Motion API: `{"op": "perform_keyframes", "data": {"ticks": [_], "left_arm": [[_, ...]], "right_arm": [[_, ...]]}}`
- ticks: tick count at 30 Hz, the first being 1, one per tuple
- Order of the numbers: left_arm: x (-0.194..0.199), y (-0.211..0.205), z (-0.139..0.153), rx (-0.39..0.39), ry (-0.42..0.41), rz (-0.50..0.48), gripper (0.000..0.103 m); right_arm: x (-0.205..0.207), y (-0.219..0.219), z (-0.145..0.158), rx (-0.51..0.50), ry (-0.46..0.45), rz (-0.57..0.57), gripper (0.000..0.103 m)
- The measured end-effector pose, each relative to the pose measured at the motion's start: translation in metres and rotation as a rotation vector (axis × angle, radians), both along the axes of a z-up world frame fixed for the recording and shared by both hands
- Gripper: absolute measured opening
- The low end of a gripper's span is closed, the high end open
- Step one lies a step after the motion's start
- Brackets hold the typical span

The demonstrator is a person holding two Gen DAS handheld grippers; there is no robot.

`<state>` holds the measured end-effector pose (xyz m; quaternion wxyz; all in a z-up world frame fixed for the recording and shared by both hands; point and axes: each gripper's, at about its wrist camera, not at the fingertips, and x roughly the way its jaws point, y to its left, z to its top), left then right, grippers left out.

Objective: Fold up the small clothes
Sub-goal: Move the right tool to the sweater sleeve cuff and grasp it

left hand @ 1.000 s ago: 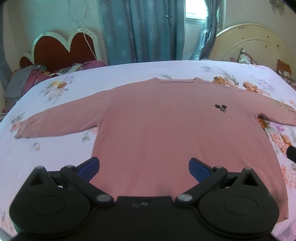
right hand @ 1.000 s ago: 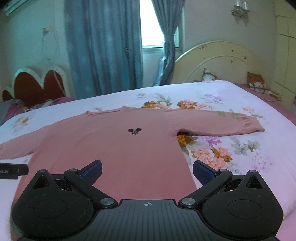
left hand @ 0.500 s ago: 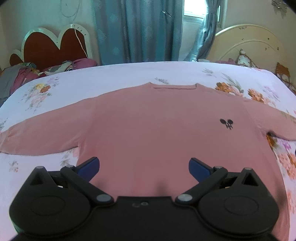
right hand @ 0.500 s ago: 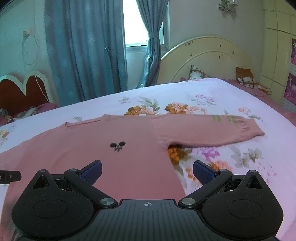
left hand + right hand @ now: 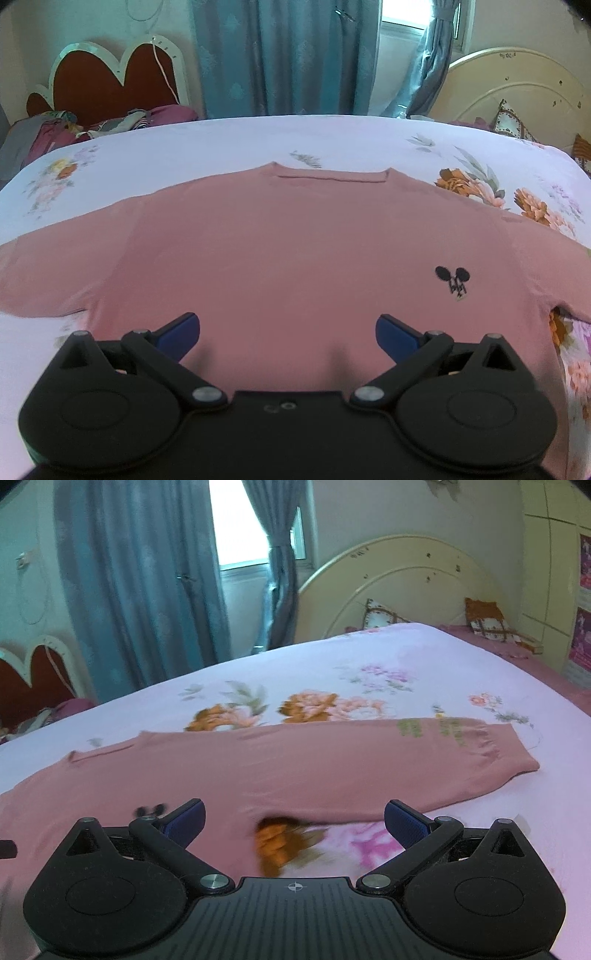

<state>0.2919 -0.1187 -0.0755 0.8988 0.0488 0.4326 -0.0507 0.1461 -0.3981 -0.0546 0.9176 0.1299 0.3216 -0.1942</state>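
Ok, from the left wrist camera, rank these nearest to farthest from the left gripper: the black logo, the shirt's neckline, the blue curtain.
From the left gripper, jaws open above the shirt's lower body:
1. Black logo, front-right on the pink shirt.
2. Neckline, straight ahead at the shirt's far edge.
3. Blue curtain, beyond the bed, against the back wall.

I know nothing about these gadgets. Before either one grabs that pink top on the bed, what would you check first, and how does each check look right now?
1. Pink long-sleeved top spread flat on the floral bedsheet: ok.
2. Left gripper open, holding nothing: ok.
3. Right gripper open, holding nothing: ok.
4. Right sleeve stretched out straight, cuff in view: ok.
5. Left sleeve cuff in view: not ok, it runs off the left wrist picture.
6. Right wrist view sharp enough to aim: not ok, the near cloth is blurred.
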Motion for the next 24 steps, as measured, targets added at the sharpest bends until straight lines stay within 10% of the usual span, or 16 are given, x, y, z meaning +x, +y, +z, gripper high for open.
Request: {"op": "perform_keyframes", "data": {"ticks": [6, 9, 24], "left_arm": [[0.017, -0.032, -0.013, 0.005, 0.003, -0.009, 0.099], [0.025, -0.046, -0.019, 0.015, 0.007, -0.022, 0.098], [0.046, -0.075, -0.044, 0.056, 0.050, -0.052, 0.089]], "right_arm": [[0.005, -0.052, -0.019, -0.002, 0.018, -0.069, 0.100], [0.005, -0.083, -0.031, 0.036, 0.045, -0.126, 0.064], [-0.016, -0.212, -0.075, 0.101, 0.092, -0.417, 0.063]]}}
